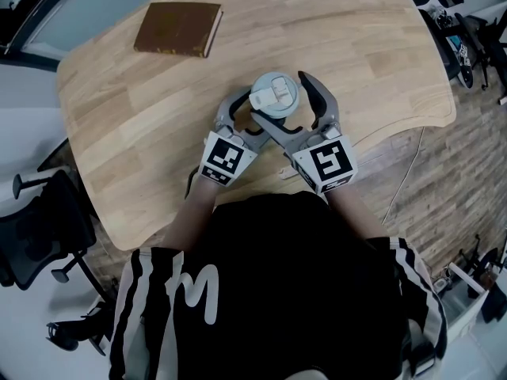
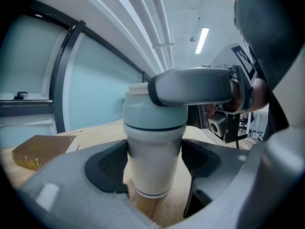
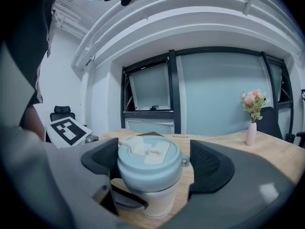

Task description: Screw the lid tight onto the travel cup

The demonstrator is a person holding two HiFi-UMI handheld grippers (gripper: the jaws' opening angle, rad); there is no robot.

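The travel cup (image 1: 273, 93) stands upright near the table's front edge, white-bodied, with a pale blue lid (image 3: 147, 159) sitting on top. My left gripper (image 1: 247, 117) is shut on the cup's white body (image 2: 153, 161), one pad pressed against each side below the lid. My right gripper (image 1: 281, 100) is open around the lid. Its left pad lies close against the lid's rim, and a gap shows between the rim and its right pad (image 3: 205, 166). In the left gripper view one right finger (image 2: 190, 87) crosses in front of the lid.
A brown book (image 1: 178, 28) lies at the table's far left, also seen as the book (image 2: 43, 149) beside the cup. A small vase of flowers (image 3: 252, 113) stands at the table's far end. A black office chair (image 1: 32, 228) is left of the wooden table (image 1: 380, 62).
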